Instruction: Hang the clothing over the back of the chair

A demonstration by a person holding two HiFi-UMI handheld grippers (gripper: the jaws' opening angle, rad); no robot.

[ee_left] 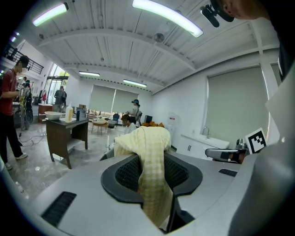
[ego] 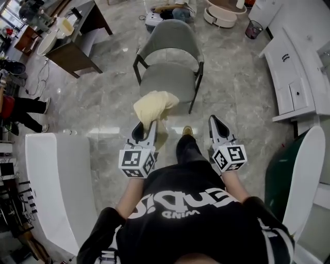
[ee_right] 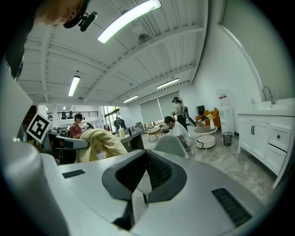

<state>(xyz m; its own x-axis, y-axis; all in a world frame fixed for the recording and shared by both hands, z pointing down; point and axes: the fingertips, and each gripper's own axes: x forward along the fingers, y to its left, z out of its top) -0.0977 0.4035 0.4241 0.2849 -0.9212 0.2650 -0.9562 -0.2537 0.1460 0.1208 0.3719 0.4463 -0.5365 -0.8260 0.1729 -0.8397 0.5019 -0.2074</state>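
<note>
A pale yellow piece of clothing (ego: 154, 104) hangs bunched from my left gripper (ego: 146, 125), which is shut on it; in the left gripper view the cloth (ee_left: 147, 152) drapes down between the two black pads. The grey chair (ego: 172, 38) stands just ahead, its seat facing me and its back on the far side. The clothing hovers over the seat's near edge. My right gripper (ego: 216, 122) is level with the left one, shut and holding nothing. In the right gripper view the chair (ee_right: 169, 145) is ahead and the cloth (ee_right: 99, 143) at the left.
A dark desk (ego: 77, 49) stands to the chair's left. White cabinets (ego: 294, 77) line the right side, and a white counter (ego: 56, 180) is near my left. A round white stand (ego: 221, 15) and a waste bin (ego: 252, 29) are beyond the chair. A person (ego: 20, 111) stands at far left.
</note>
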